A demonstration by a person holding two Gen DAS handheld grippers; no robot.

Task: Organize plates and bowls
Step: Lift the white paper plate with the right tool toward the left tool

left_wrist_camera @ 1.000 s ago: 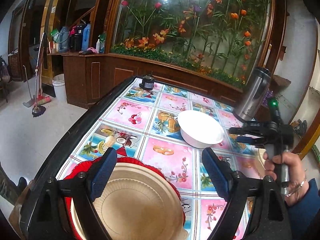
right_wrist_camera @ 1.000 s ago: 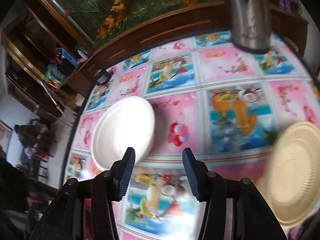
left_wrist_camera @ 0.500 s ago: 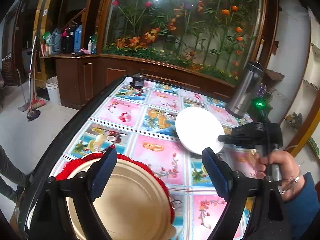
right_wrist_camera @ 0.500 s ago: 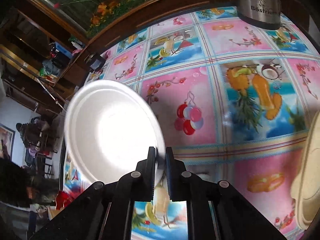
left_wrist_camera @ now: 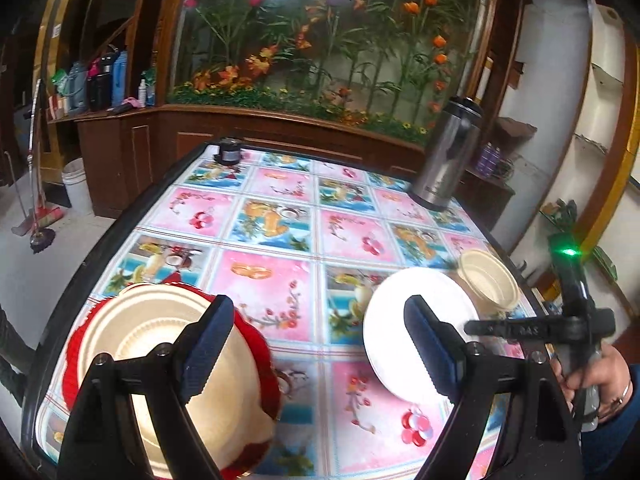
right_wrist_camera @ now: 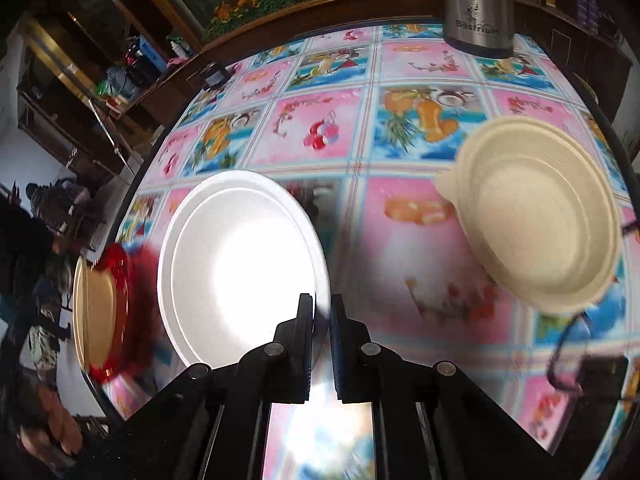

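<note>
Your right claw [right_wrist_camera: 321,312] is pinched shut on the near rim of the white plate [right_wrist_camera: 240,268], carrying it tilted above the worktop [left_wrist_camera: 280,280]. From that claw the beige bowl [right_wrist_camera: 536,216] lies to the right and slightly ahead, resting on the worktop close to its right edge; the beige plate on the red plate [left_wrist_camera: 256,340] sits well off to the left, under your left claw [left_wrist_camera: 316,344], which hangs wide and empty. Judging by this, the stack suits the white plate, so you would swing left, toward your left hand's side.
</note>
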